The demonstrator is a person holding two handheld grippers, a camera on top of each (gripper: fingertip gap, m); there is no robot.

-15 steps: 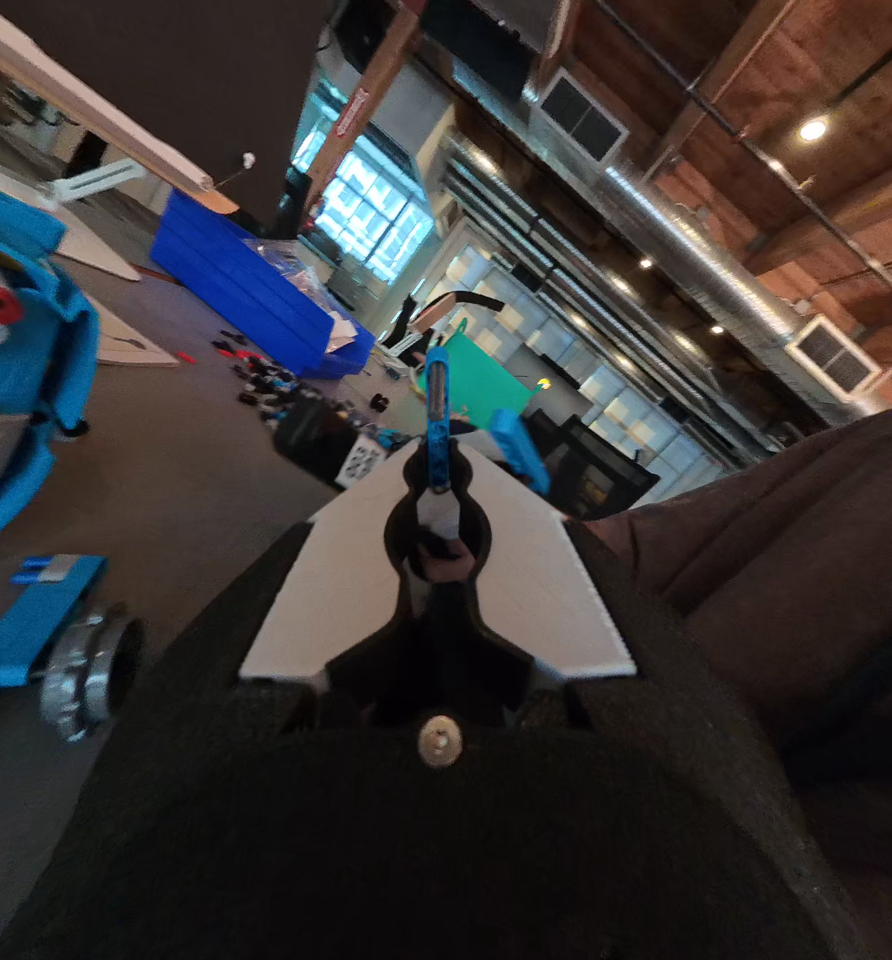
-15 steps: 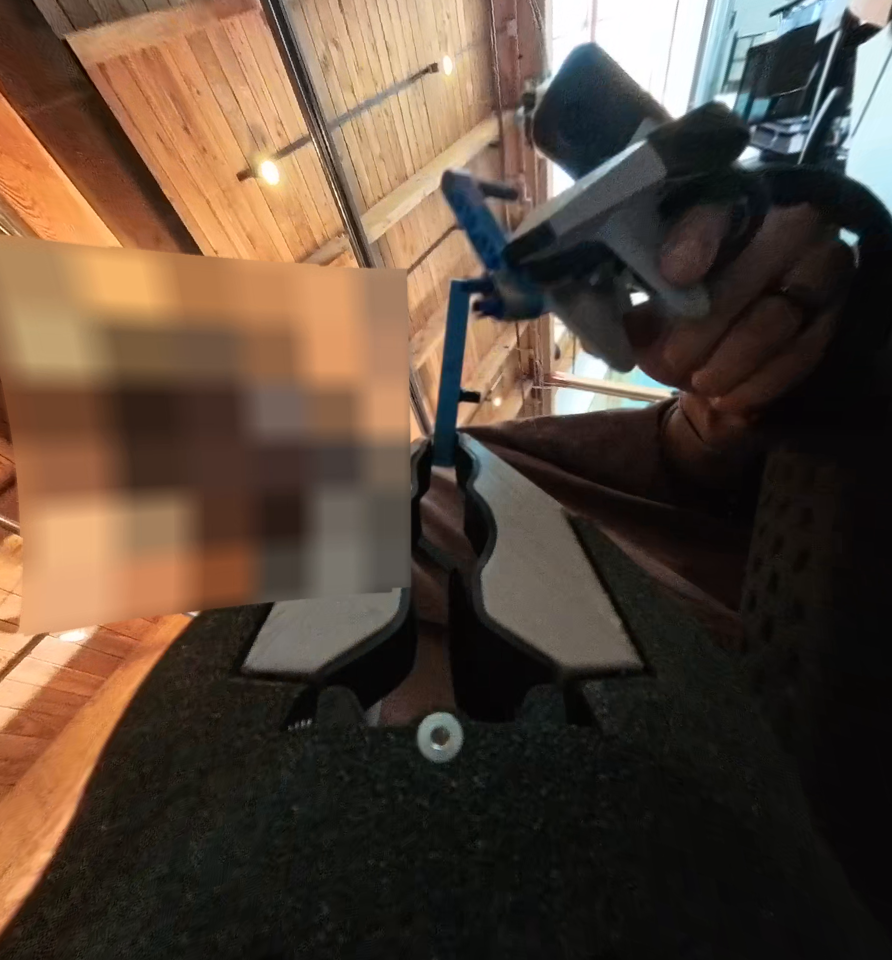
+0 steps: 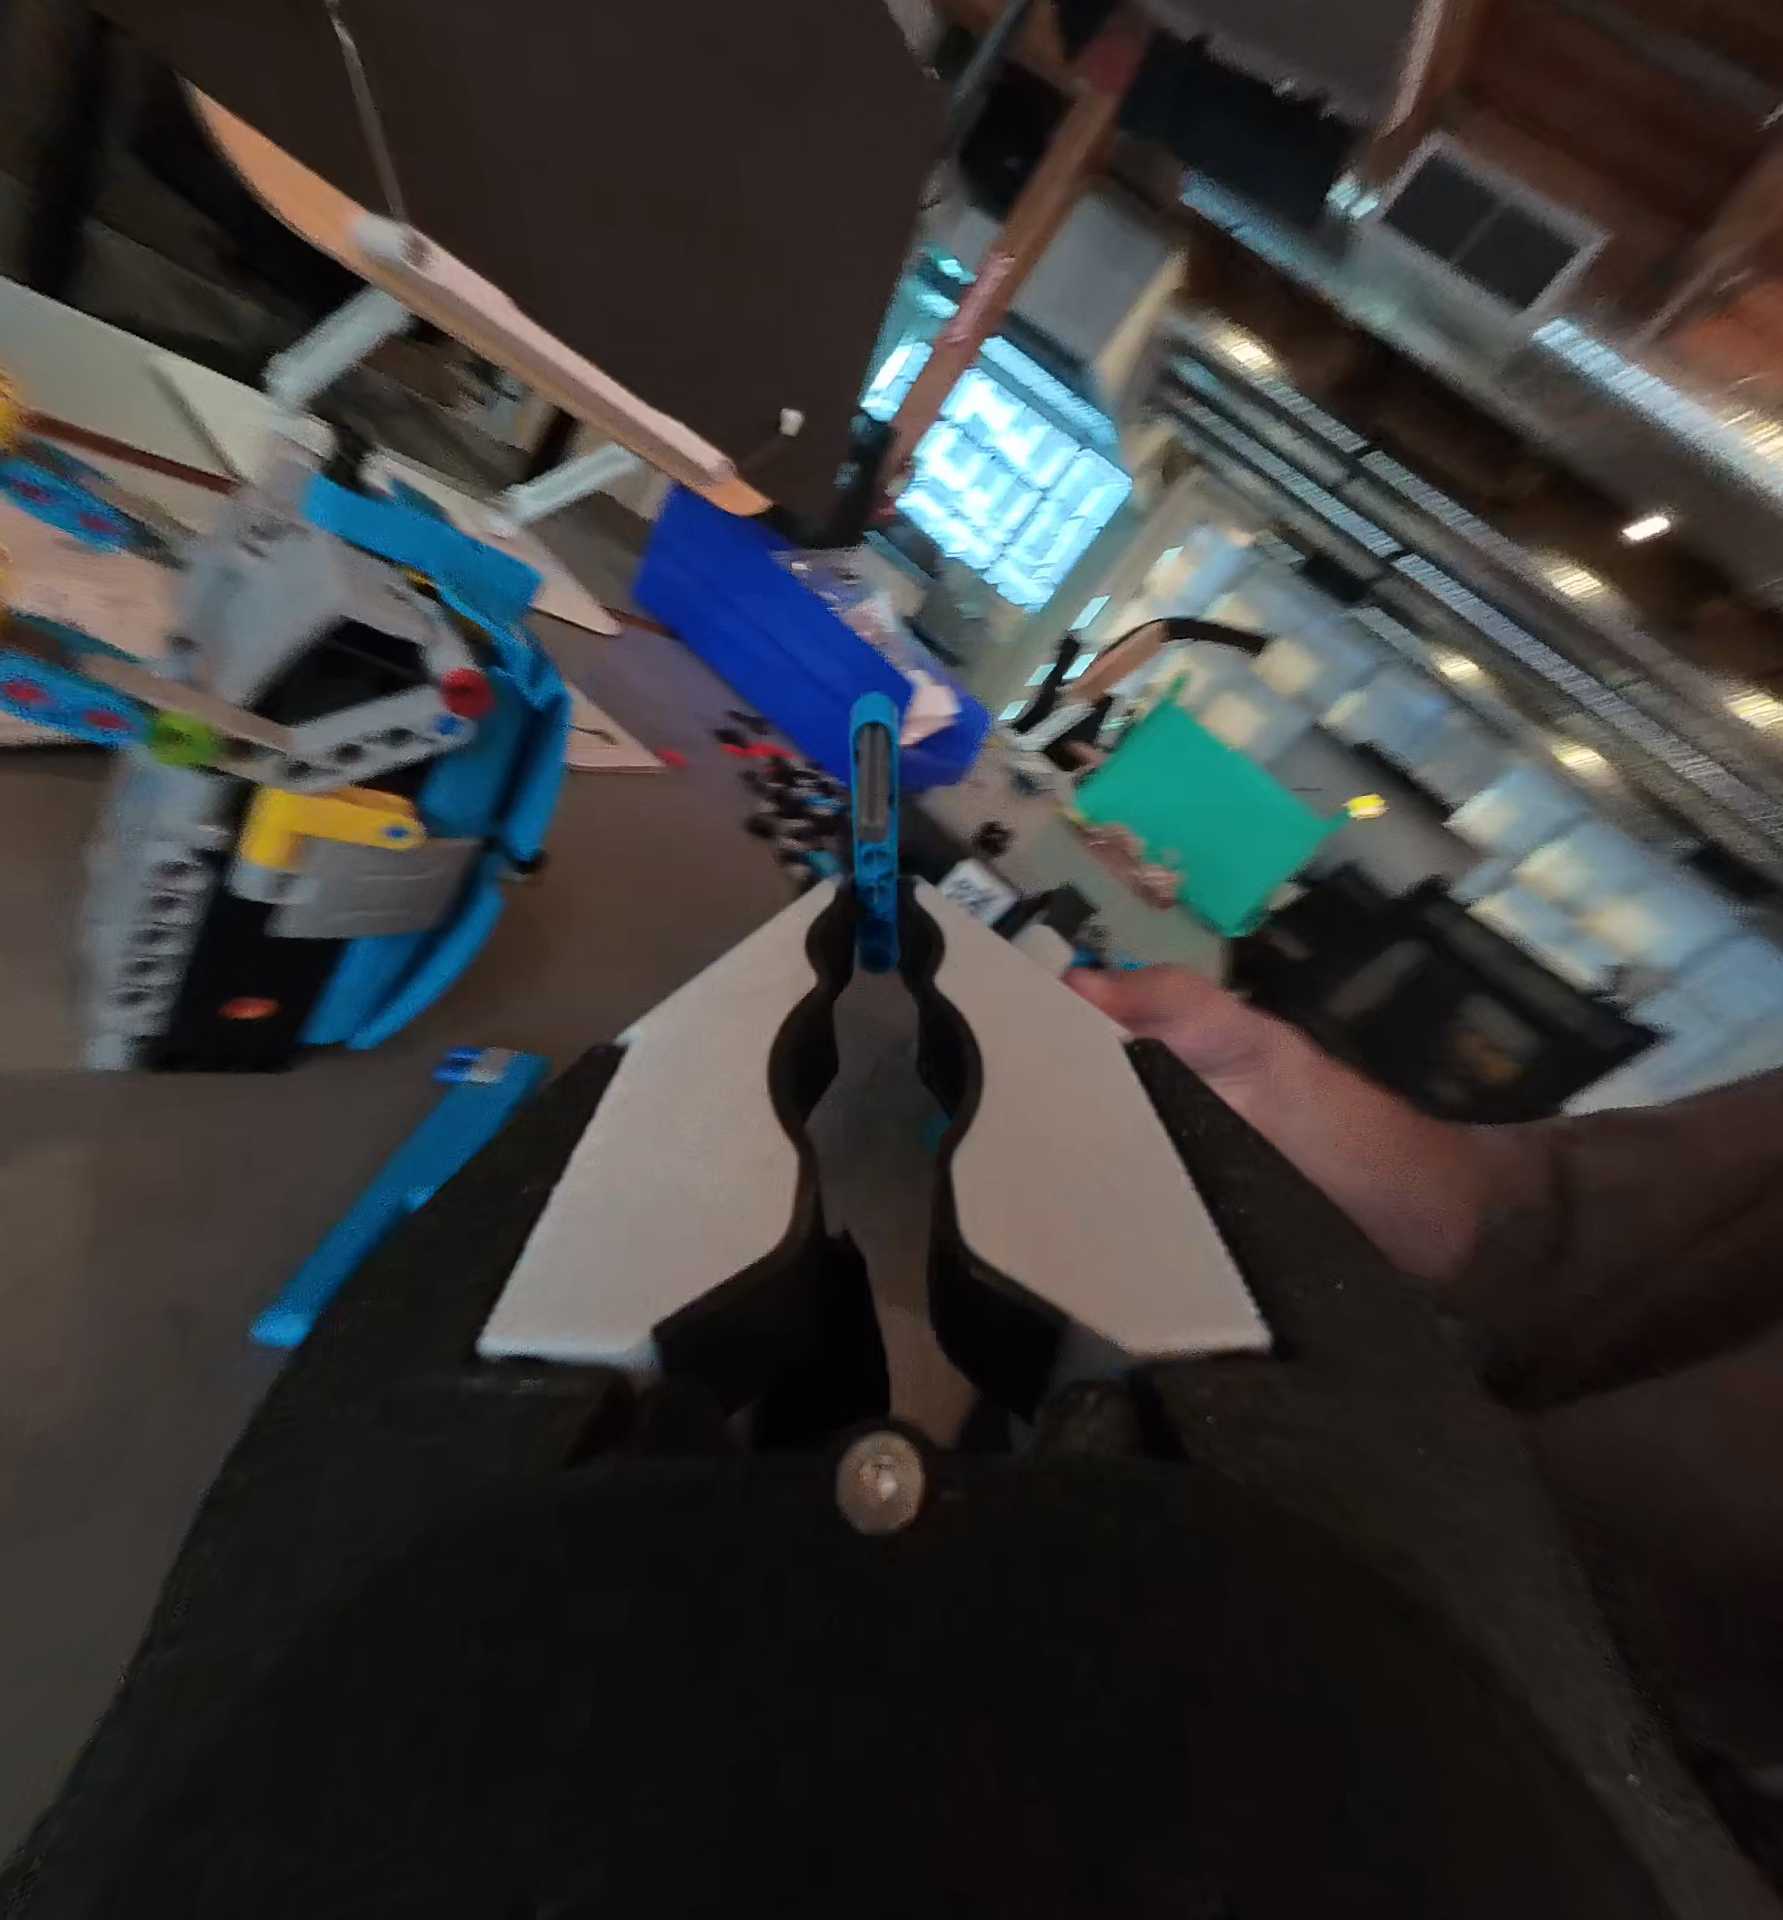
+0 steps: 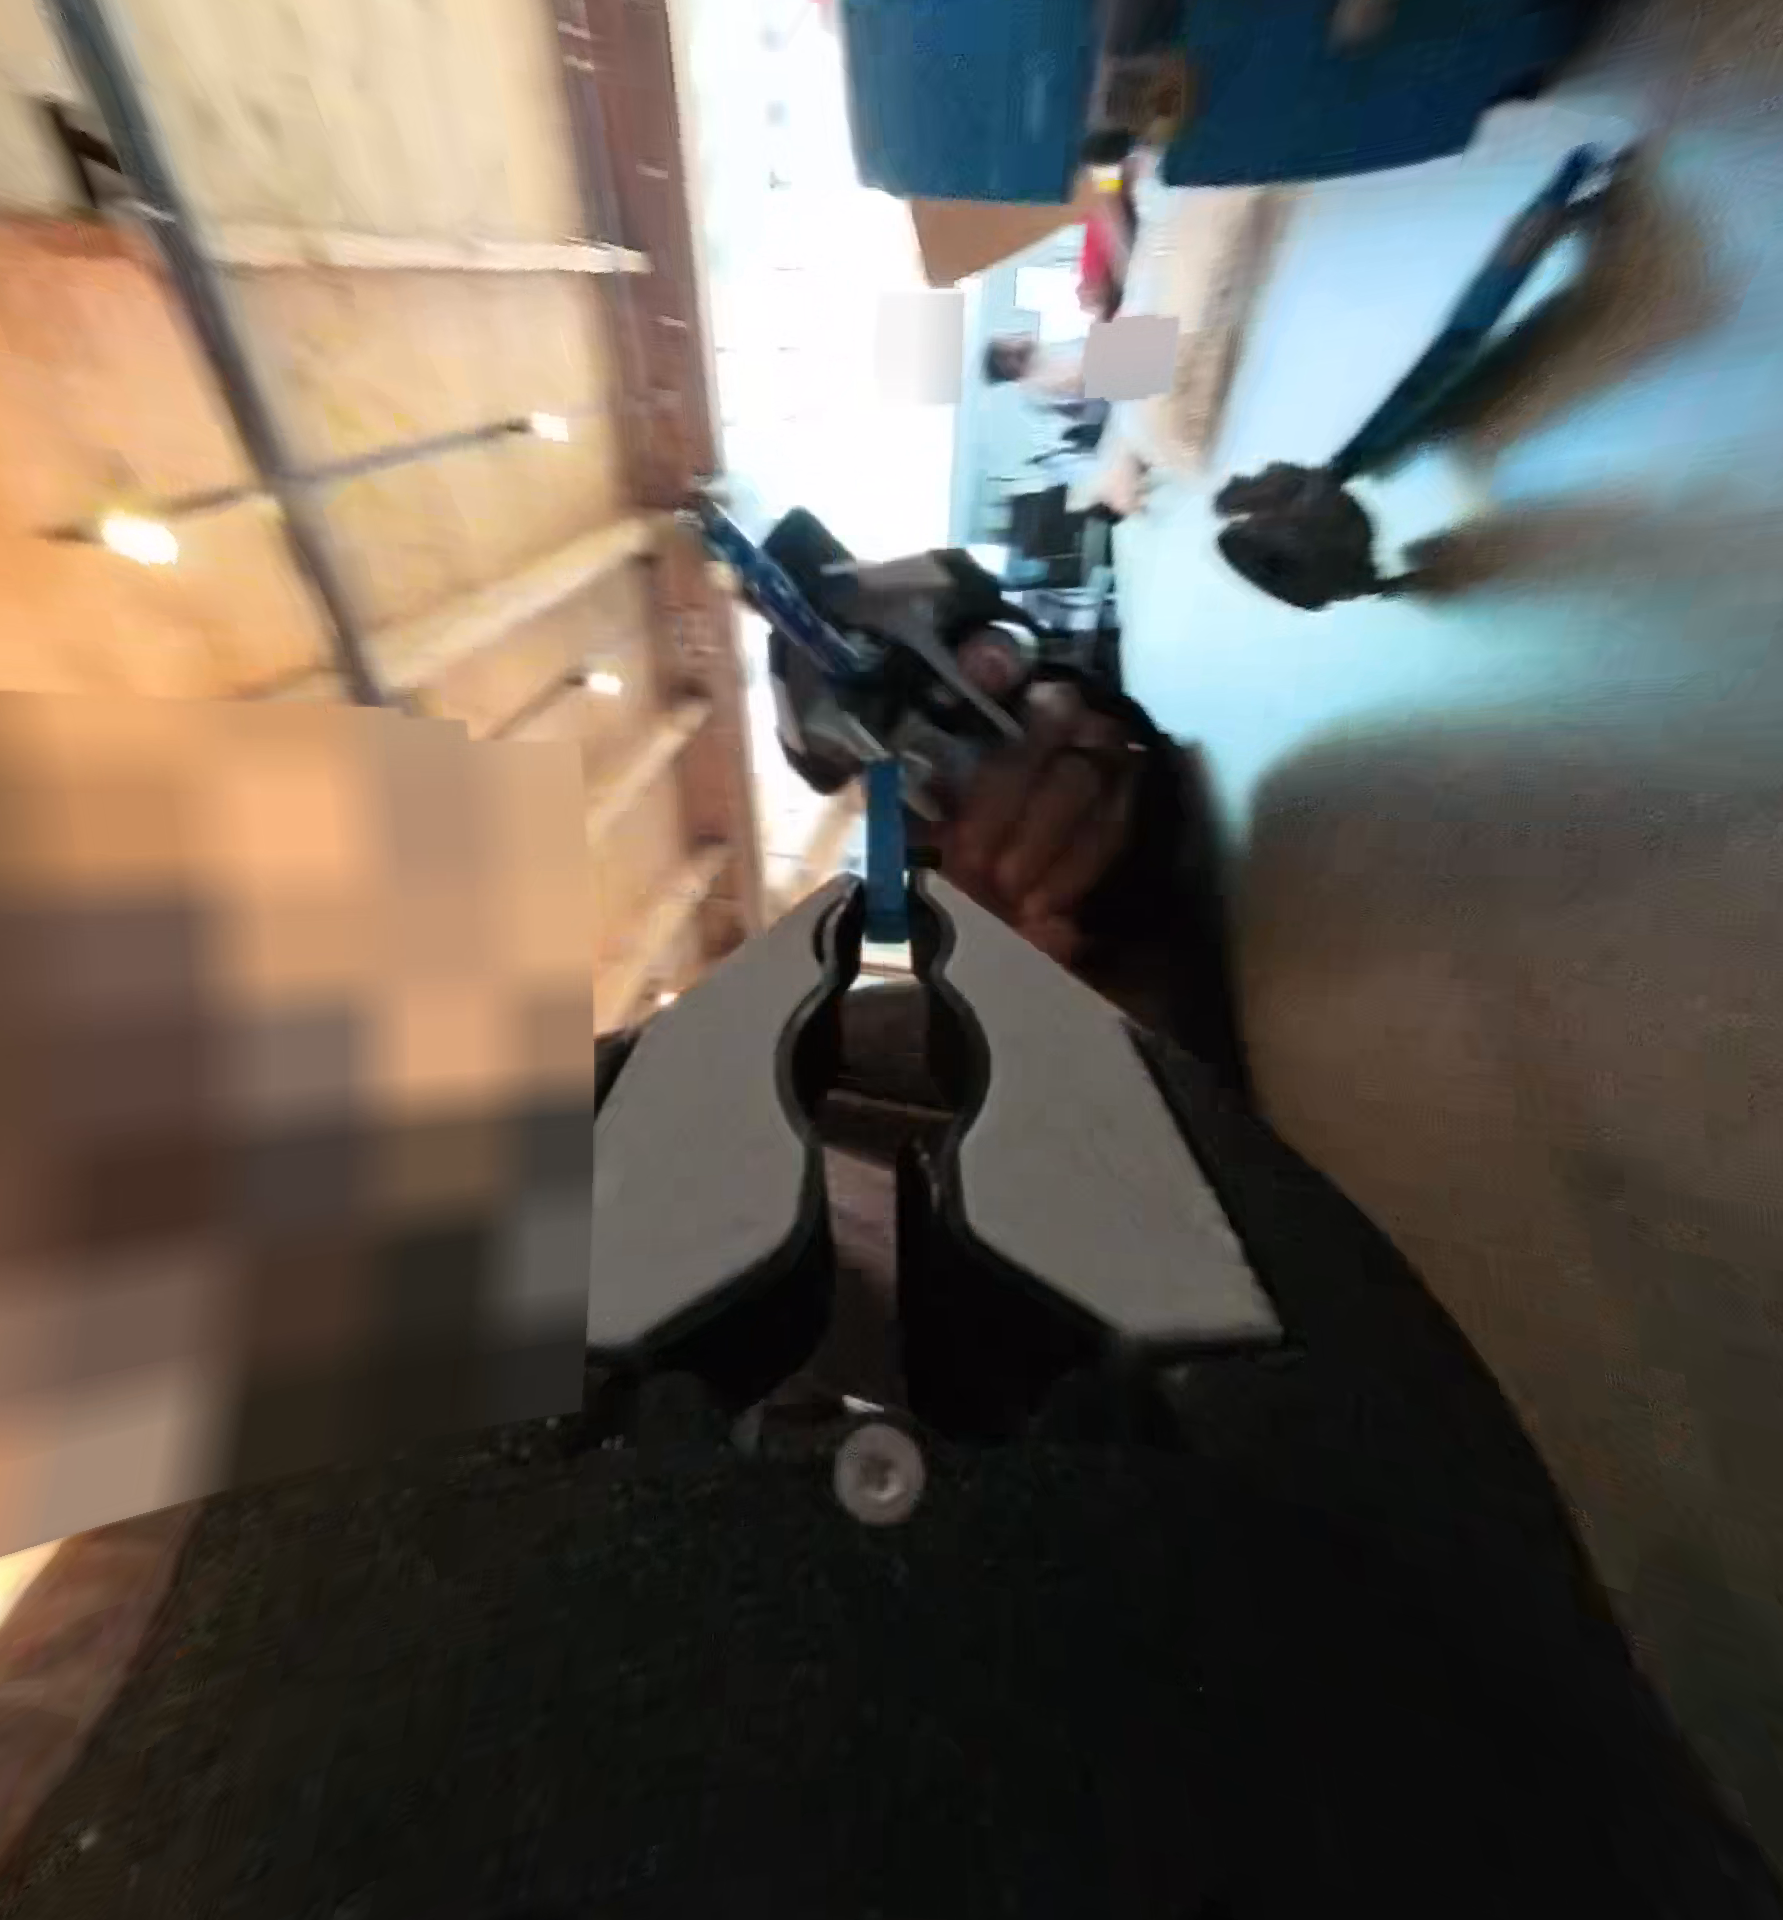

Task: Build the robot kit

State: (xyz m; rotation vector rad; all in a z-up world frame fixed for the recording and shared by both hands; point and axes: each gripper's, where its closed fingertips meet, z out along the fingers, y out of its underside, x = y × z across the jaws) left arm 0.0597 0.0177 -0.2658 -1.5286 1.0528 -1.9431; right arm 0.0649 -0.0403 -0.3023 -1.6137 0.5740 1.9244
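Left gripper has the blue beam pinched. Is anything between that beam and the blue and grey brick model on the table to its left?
Nothing visible. The left gripper is shut on the blue beam, held above the grey table. The brick model stands off to the left, and only bare tabletop shows between them. A loose blue strip lies lower, outside that line.

Matt, grainy black plastic on the left gripper (image 3: pixel 874 935), with smooth pale grey fingers (image 3: pixel 700 1143) and a shiny metal screw (image 3: pixel 879 1480) at the base. Glossy blue plastic beam (image 3: pixel 874 831) pinched at the tips, holes along it. Smooth grey tabletop (image 3: pixel 139 1195), dull finish. Hard plastic brick model (image 3: pixel 347 790) in blue, grey and yellow. Glossy blue plastic bin (image 3: pixel 783 644) behind. Same rough black shell on the right gripper (image 4: pixel 885 925); warm wooden ceiling planks (image 4: pixel 378 312); brown cloth sleeve (image 3: pixel 1645 1226).
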